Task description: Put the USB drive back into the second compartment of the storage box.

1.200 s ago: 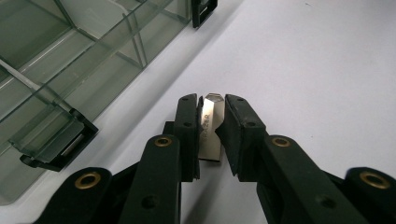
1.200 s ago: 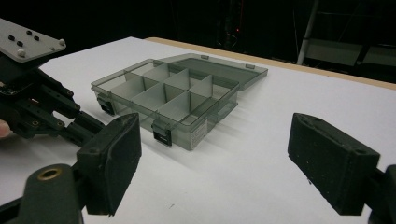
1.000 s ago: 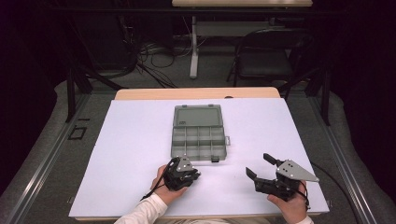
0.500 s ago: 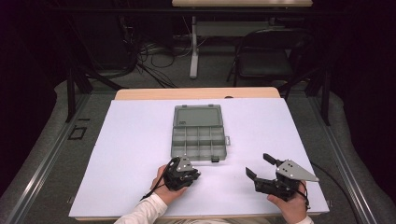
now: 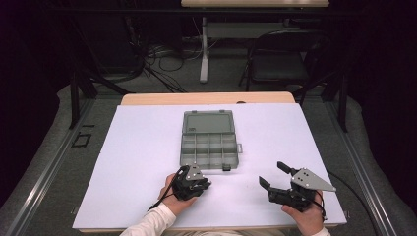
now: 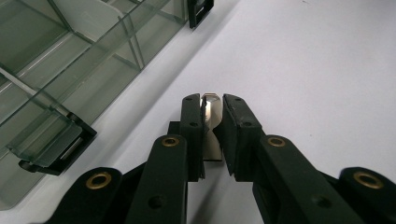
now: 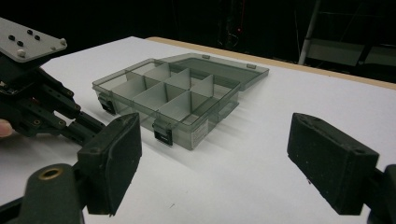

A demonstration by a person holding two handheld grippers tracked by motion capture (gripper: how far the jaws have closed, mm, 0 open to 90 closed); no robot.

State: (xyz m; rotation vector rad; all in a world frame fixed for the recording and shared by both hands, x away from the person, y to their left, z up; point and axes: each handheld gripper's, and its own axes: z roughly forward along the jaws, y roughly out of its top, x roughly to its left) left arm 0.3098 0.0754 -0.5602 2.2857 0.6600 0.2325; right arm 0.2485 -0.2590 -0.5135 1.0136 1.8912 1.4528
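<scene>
Nothing has moved: white table [image 5: 137, 162], dark room; left hand-held gripper [image 6: 212, 105] pinches metal piece [image 6: 211, 122], right hand-held gripper [image 7: 215, 163] wide.

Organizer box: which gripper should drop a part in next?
Left, probably. The left gripper is shut on a small metal part right by the box. The right gripper is open, empty and farther off.

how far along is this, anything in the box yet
Done: the organizer box lies open on the white table, lid folded back. Its compartments look empty. In hand: the left gripper is shut on a small shiny metal piece just in front of the box. The right gripper is open, holding nothing. Left: likely placing the piece in a compartment.
</scene>
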